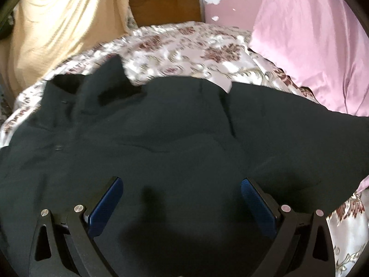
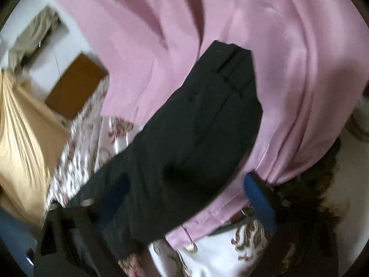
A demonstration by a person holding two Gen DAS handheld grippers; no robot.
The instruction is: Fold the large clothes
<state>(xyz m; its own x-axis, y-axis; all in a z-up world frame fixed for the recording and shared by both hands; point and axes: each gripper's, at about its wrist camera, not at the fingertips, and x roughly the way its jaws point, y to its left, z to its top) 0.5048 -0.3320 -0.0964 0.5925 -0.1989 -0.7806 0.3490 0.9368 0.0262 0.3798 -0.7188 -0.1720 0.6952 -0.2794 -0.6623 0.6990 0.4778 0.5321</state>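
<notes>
Trousers (image 1: 175, 138) sprawl across the floral bedspread (image 1: 184, 43), long axis toward the pink sheet (image 1: 311, 46). Left gripper (image 1: 182, 198) hovers spread over their middle. Right gripper (image 2: 184, 191), also spread, straddles the end nearest the sheet.

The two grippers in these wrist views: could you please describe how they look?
The left gripper has black angular linkage arms with triangular cutouts, round silver pins, and textured blue pads lining the jaws. The right gripper appears the same, though blurred.
</notes>
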